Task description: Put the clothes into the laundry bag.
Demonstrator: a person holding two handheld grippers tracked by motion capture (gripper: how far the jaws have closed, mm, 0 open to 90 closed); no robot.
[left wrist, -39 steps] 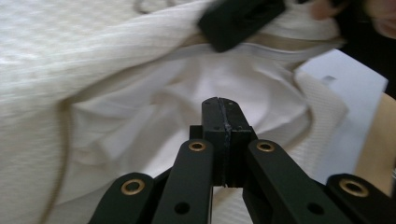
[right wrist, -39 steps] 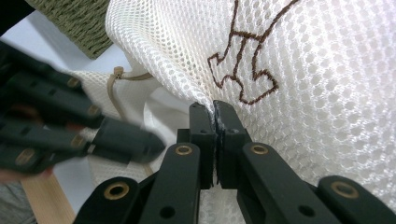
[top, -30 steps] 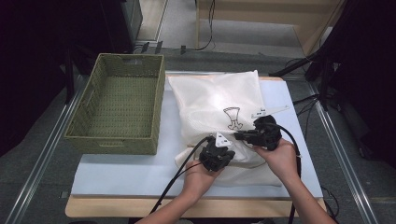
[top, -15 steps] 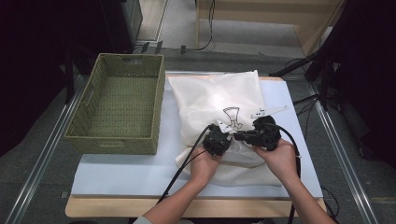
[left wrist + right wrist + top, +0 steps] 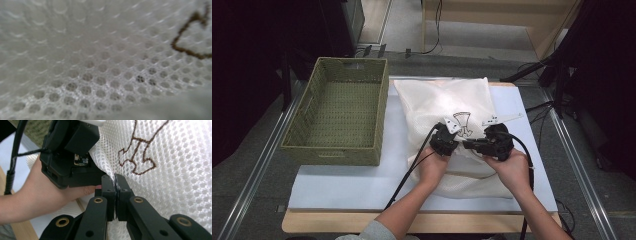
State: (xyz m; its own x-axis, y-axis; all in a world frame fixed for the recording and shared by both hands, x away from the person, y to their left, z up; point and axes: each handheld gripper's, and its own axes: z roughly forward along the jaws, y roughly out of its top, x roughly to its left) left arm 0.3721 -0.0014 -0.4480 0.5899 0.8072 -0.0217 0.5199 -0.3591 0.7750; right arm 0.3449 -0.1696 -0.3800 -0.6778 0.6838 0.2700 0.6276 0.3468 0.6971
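Observation:
A white mesh bag [image 5: 447, 100] with a brown stitched emblem [image 5: 462, 122] lies across the white table top. My right gripper [image 5: 115, 178] is shut on a raised fold of the mesh, just below the emblem [image 5: 140, 157]. In the high view it [image 5: 468, 145] points left at my left gripper [image 5: 451, 142], which sits almost against it on the bag. The left gripper's black body [image 5: 70, 157] is right beside the pinched fold. Mesh [image 5: 100, 62] lies right up against the left gripper's camera and hides its jaws.
A green woven basket [image 5: 337, 150] stands on the left of the table, close beside the bag. Bare white table top [image 5: 342, 185] lies in front of the basket. Both cables trail back toward the person over the near edge.
The left hand has moved away from the person, up onto the bag and close beside the right gripper. The right gripper has kept still with its hold on the mesh.

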